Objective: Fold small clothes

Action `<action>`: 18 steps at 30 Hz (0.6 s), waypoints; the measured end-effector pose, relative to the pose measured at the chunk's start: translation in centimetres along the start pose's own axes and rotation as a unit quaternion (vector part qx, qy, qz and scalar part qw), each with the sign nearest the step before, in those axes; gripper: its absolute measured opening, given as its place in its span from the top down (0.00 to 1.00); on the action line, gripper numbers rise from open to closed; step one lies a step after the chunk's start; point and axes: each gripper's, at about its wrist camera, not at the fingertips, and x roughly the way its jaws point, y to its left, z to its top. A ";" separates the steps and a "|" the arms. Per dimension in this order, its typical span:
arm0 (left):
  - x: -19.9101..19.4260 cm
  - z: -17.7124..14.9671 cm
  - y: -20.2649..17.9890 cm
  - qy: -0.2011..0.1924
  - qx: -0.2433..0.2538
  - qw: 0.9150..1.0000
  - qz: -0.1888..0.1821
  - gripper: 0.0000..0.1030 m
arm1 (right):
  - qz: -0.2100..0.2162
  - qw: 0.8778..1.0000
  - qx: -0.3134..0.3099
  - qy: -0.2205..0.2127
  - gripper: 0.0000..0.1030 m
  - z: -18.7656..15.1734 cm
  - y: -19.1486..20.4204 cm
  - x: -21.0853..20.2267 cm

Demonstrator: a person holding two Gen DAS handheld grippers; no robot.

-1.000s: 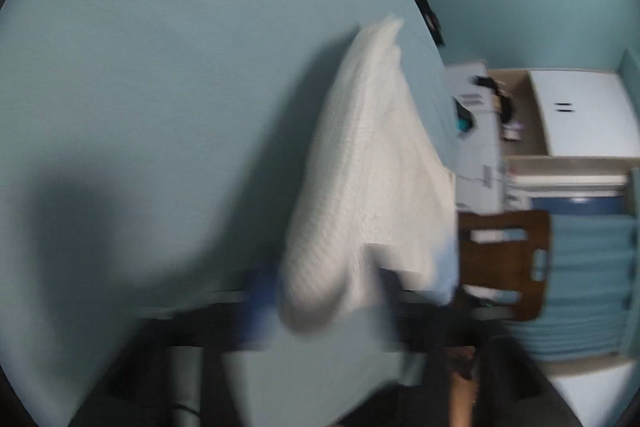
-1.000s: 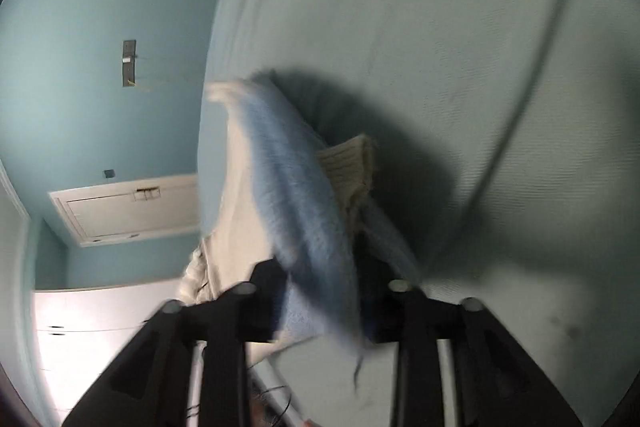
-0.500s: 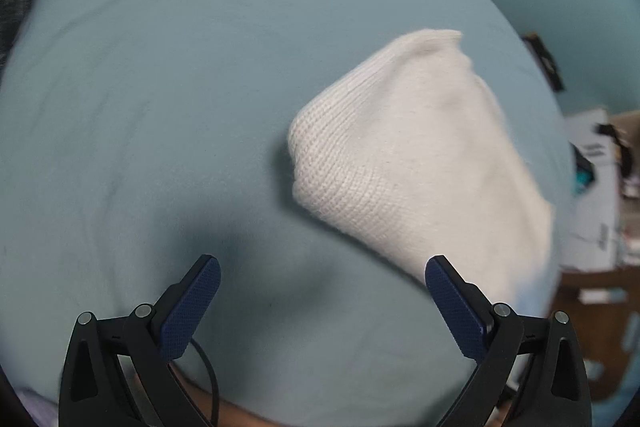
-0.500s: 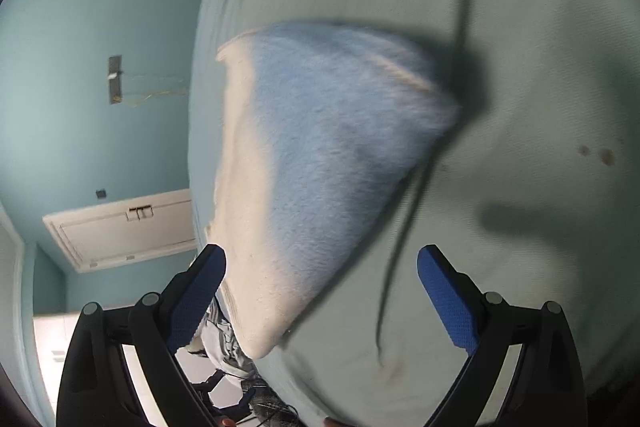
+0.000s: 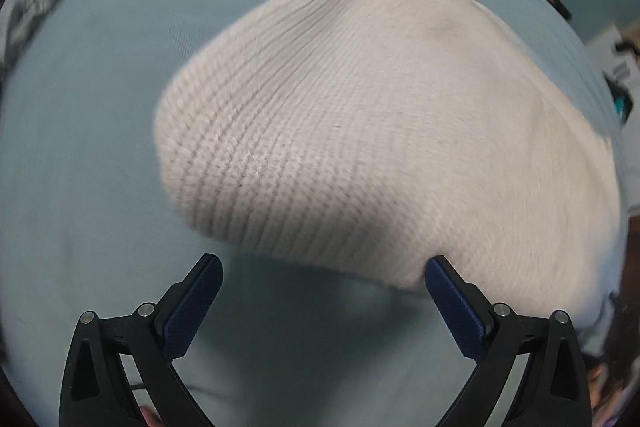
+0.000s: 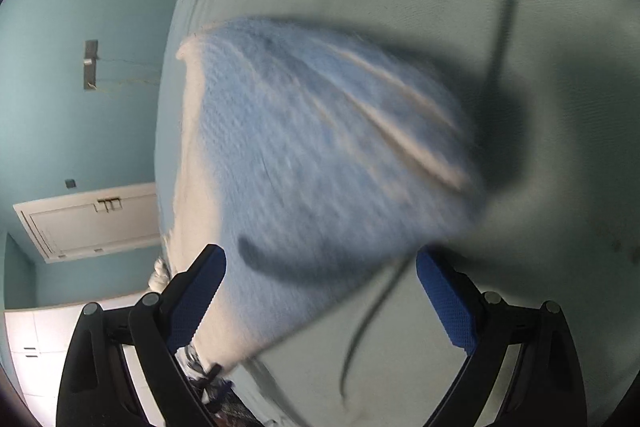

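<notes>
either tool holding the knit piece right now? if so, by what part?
Nothing is held. The left tool and right tool both stand open; the knit garment lies on the blue sheet, free of their pads.

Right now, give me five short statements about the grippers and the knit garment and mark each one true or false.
1. The left gripper stands open. True.
2. The right gripper is clamped on the knit garment. False: its jaws stand wide, pads apart from the cloth.
3. The garment lies on a pale teal sheet. True.
4. The garment looks red in the left wrist view. False: it looks cream-white there.
5. In the right wrist view it looks blue. True.
</notes>
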 end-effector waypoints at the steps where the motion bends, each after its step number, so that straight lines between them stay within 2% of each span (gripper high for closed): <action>1: 0.4 0.2 0.5 0.007 -0.015 1.000 -0.013 0.00 | 0.010 1.000 0.006 -0.008 0.08 0.1 -0.2 -0.1; 4: 1.6 0.8 0.4 0.033 -0.049 0.997 -0.043 0.00 | 0.027 0.999 0.013 -0.021 0.09 0.3 -1.2 -0.4; 6: 2.2 1.2 1.1 0.045 -0.072 0.994 -0.071 0.00 | 0.033 0.999 0.021 -0.030 0.22 0.2 -1.7 -0.9; 7: 2.6 1.4 1.4 0.054 -0.085 0.991 -0.087 0.01 | 0.024 0.999 0.022 -0.034 0.35 0.0 -2.0 -1.6; 11: 3.6 1.5 3.2 0.092 -0.128 0.978 -0.139 0.04 | 0.011 0.999 0.025 -0.045 0.52 -0.5 -2.5 -2.6; 13: 3.8 1.3 3.4 0.098 -0.139 0.975 -0.140 0.03 | 0.005 0.998 0.018 -0.054 0.58 -1.0 -2.2 -3.4; 18: 3.5 0.5 2.8 0.101 -0.142 0.979 -0.108 0.02 | 0.012 0.997 0.003 -0.076 0.64 -2.2 -1.5 -4.9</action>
